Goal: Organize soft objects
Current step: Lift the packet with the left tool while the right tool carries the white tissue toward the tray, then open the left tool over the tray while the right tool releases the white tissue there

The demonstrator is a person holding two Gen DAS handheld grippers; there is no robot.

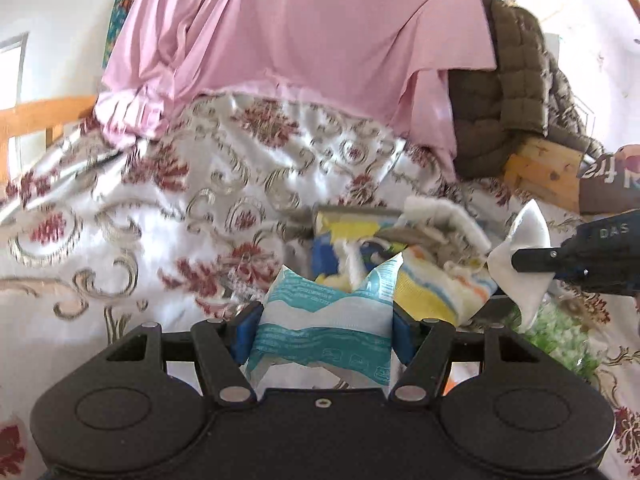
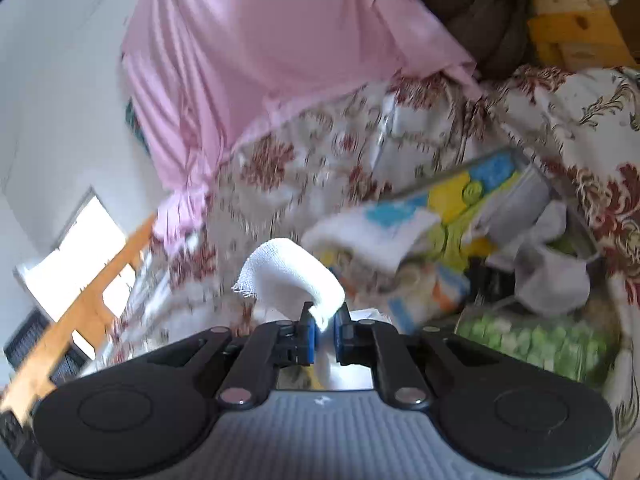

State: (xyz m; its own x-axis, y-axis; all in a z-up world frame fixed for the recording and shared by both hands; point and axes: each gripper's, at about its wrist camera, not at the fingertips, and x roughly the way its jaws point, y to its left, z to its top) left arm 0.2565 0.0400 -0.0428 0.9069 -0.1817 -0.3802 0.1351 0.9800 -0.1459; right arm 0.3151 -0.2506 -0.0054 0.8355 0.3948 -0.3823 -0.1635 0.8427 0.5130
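My left gripper (image 1: 324, 334) is shut on a soft white and teal plastic packet (image 1: 324, 316), which fills the gap between the blue pads and stands up past them. My right gripper (image 2: 325, 330) is shut on a folded white gauze cloth (image 2: 292, 276) that curls up and left from the pads. In the left wrist view the right gripper (image 1: 516, 261) enters from the right edge with the same white gauze cloth (image 1: 524, 240) in its tips. Behind both lies a pile of soft colourful cloths and packets (image 1: 400, 256), seen again as a pile (image 2: 452, 232) in the right wrist view.
Everything rests on a bed with a white, red-flowered cover (image 1: 180, 200). A pink sheet (image 1: 300, 32) hangs behind it. A dark quilted jacket (image 1: 508, 92) and a wooden box (image 1: 544, 172) sit at the right. A green-dotted packet (image 2: 536, 340) lies near the pile. A wooden rail (image 2: 92, 300) is at left.
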